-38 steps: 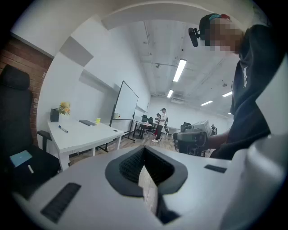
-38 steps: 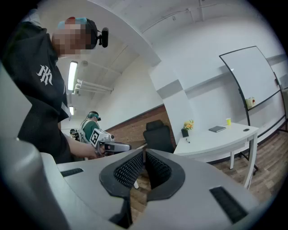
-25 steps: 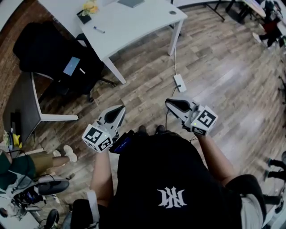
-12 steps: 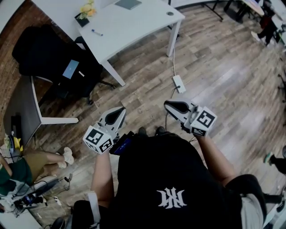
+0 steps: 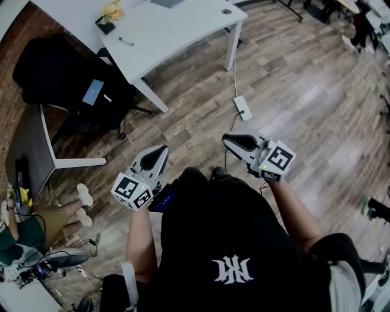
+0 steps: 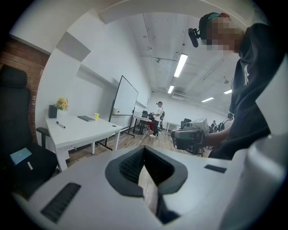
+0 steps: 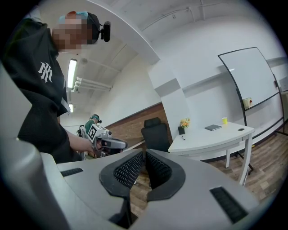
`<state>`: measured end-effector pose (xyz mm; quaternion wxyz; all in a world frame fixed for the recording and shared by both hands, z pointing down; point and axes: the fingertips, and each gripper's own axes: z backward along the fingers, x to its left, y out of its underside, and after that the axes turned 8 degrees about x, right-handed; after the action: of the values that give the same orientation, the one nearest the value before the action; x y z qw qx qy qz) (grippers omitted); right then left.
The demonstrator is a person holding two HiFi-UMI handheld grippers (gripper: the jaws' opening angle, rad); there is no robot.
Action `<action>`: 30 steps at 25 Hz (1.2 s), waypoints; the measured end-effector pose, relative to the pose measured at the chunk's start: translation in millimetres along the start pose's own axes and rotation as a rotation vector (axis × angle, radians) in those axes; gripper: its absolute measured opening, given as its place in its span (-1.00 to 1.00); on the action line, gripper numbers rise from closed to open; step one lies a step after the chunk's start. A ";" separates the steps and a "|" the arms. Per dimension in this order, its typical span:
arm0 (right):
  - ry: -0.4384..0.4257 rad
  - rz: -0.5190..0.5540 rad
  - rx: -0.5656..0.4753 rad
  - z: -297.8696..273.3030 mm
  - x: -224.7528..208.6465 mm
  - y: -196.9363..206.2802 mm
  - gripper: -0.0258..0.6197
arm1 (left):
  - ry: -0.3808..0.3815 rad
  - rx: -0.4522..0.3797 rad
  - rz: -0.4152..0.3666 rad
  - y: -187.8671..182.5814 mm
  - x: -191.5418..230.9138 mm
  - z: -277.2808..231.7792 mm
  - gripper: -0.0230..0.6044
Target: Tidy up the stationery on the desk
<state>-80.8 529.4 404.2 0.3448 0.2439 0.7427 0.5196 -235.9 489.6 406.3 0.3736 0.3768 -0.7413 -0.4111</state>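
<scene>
Our left gripper (image 6: 144, 158) has its ribbed black pads pressed together with nothing between them. The right gripper (image 7: 144, 164) is the same, pads closed to a hairline slit and empty. In the head view both grippers sit level in front of our waist, left gripper (image 5: 155, 156) and right gripper (image 5: 237, 141), over the brown wooden plank floor (image 5: 292, 91).

The long white rectangular desk (image 5: 183, 33) stands well apart from us, across open floor. A slim blue-capped pen (image 5: 126, 41) lies loose near its left end. A small black pot of yellow flowers (image 5: 107, 14) stands just beyond the pen, at the far-left corner. A flat dark notebook (image 6: 85, 118) rests towards the far edge, with a small yellow cup (image 6: 96, 116) beyond it. The right gripper view shows the same pen (image 7: 183, 138) near the pot.

A black high-backed office chair (image 5: 58, 73) stands beside the desk's left end with a pale blue card (image 5: 92, 91) on its seat. A white power strip (image 5: 242, 108) lies on the floor between us and the desk.

As we judge it, the tidying has not begun. Nothing is held and the pen lies out in the open. We have to walk to the desk first, and all of the sorting remains.
</scene>
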 end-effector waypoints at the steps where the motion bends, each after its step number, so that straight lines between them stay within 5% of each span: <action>1: 0.002 0.002 0.003 0.7 -1.1 1.4 -0.78 | -0.003 0.001 0.005 1.3 -0.1 0.9 -0.92; 18: 0.033 -0.054 0.016 -32.3 -71.2 -2.7 -0.78 | -0.019 0.027 0.055 1.1 60.1 -37.7 -0.92; 30: 0.109 -0.006 0.020 -100.6 -186.6 -66.8 -0.78 | -0.002 -0.015 0.033 -75.0 187.3 -107.5 -0.92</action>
<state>-38.1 311.4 412.1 0.3031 0.2165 0.7662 0.5237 -206.1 263.8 426.3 0.3825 0.3612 -0.7448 -0.4105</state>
